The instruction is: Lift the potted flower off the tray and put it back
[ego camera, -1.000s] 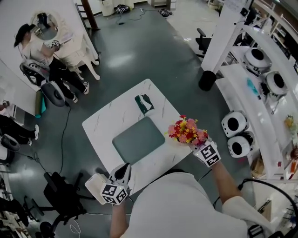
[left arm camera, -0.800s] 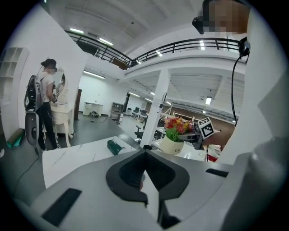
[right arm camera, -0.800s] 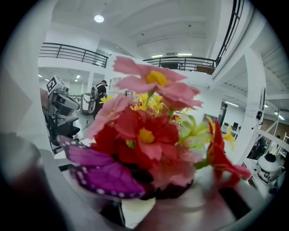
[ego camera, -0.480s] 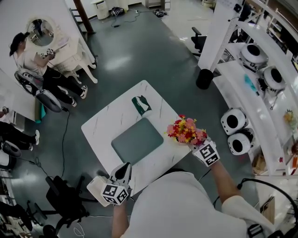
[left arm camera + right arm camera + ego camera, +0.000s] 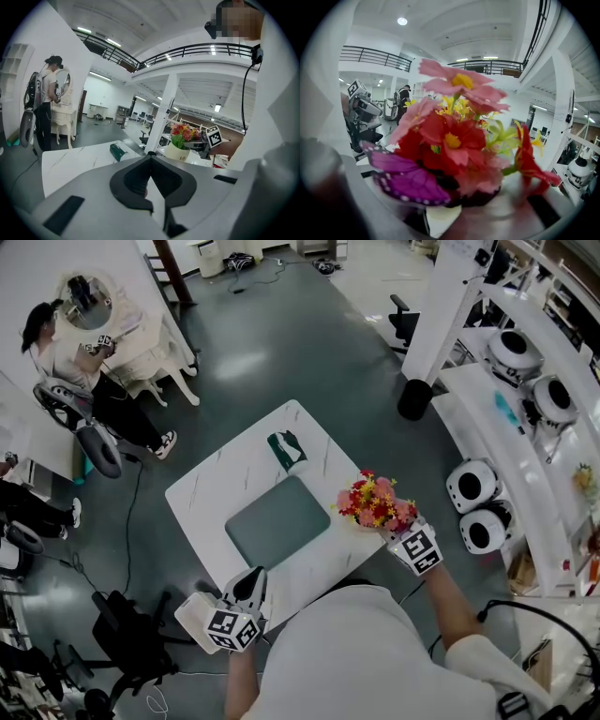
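Observation:
The potted flower (image 5: 377,502), red, pink and yellow blooms in a white pot, is at the white table's right edge, to the right of the grey-green tray (image 5: 278,521) and off it. My right gripper (image 5: 394,527) is shut on the pot below the blooms. In the right gripper view the flowers (image 5: 454,140) and a purple butterfly fill the picture and hide most of the jaws. Whether the pot rests on the table or hangs just above it I cannot tell. My left gripper (image 5: 250,577) is at the table's near corner, shut and holding nothing. The left gripper view shows the pot (image 5: 177,151) held beyond its own jaws.
A dark green object (image 5: 287,449) lies on the table (image 5: 216,488) behind the tray. White shelves with round white devices (image 5: 472,488) stand to the right, a white pillar (image 5: 441,324) behind. A person (image 5: 56,329) sits at a dresser far left. A black chair (image 5: 122,634) is at lower left.

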`<state>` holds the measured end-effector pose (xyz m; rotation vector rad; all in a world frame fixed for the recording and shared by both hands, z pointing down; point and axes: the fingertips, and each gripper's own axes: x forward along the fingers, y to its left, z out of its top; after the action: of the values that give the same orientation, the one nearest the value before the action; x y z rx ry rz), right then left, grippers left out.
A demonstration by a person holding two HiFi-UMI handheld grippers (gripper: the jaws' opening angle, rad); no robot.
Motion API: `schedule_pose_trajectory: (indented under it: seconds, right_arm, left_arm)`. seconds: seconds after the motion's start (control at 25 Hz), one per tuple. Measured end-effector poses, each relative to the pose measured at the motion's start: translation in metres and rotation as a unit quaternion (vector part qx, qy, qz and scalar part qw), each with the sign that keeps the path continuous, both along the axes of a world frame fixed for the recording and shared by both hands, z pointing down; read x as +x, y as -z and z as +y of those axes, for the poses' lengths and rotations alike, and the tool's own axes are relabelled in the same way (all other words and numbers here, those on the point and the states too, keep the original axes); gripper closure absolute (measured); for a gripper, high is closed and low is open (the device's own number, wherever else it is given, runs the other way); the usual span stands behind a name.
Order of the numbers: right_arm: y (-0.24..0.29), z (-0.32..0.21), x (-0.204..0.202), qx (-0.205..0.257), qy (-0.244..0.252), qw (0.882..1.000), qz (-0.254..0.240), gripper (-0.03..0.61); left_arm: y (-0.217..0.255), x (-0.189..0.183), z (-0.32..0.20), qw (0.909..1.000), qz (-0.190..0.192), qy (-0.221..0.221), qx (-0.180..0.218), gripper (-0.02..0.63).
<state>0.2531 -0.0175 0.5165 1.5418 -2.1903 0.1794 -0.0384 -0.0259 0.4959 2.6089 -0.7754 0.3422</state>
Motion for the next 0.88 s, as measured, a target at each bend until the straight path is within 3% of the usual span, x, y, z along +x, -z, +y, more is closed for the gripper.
schedule_pose_trajectory:
  seconds: [0.56, 0.88]
  right_arm:
    - [-0.007, -0.010, -0.003, 0.008, 0.030, 0.999, 0.008, 0.419]
    - [0.000, -0.027, -0.028, -0.001, 0.066, 0.998, -0.003, 0.419]
  left_arm:
    - [-0.002, -0.010, 0.009, 0.9994, -0.001, 0.033, -0.007, 0.607]
    - [-0.004, -0.027, 0.013, 0.9976, -0.002, 0.068, -0.010, 0.607]
